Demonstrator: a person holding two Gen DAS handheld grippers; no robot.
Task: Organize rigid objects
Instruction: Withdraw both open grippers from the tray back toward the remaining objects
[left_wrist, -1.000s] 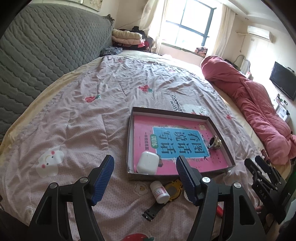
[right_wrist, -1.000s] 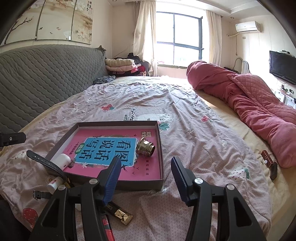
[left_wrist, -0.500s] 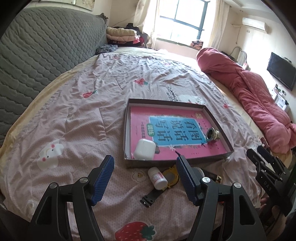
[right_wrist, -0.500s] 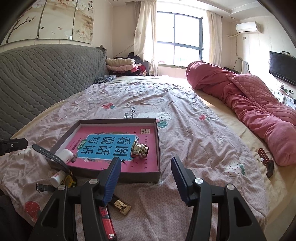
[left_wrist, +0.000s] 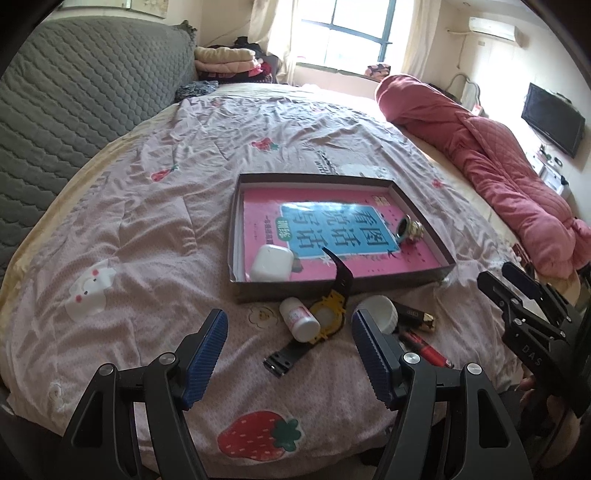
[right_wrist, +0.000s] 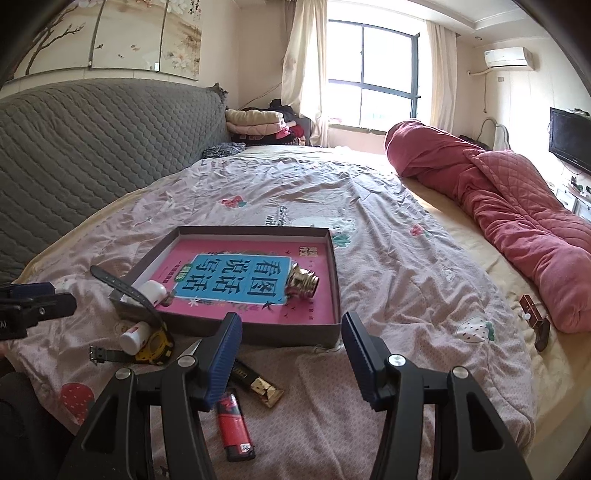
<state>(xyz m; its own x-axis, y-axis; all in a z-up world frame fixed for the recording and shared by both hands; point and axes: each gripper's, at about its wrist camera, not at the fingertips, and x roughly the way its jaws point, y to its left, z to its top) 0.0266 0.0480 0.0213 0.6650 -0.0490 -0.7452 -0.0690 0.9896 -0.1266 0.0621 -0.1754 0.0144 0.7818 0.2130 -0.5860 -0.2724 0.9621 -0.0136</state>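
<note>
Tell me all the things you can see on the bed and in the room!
box: 1, grey-brown, shallow, on the bedspread
book: 1, pink and blue, flat in the box
earbud case: 1, white, in the box's near corner
gold cap: 1, in the box, on the book
small bottle: 1, white, in front of the box
watch: 1, yellow with black strap, beside the bottle
little cup: 1, white, in front of the box
lighter: 1, red, near edge
black-and-gold tube: 1, by the lighter
rolled quilt: 1, red, far side
headboard: 1, grey
TV: 1, black, wall
left gripper: blue fingers, open
right gripper: blue fingers, open
</note>
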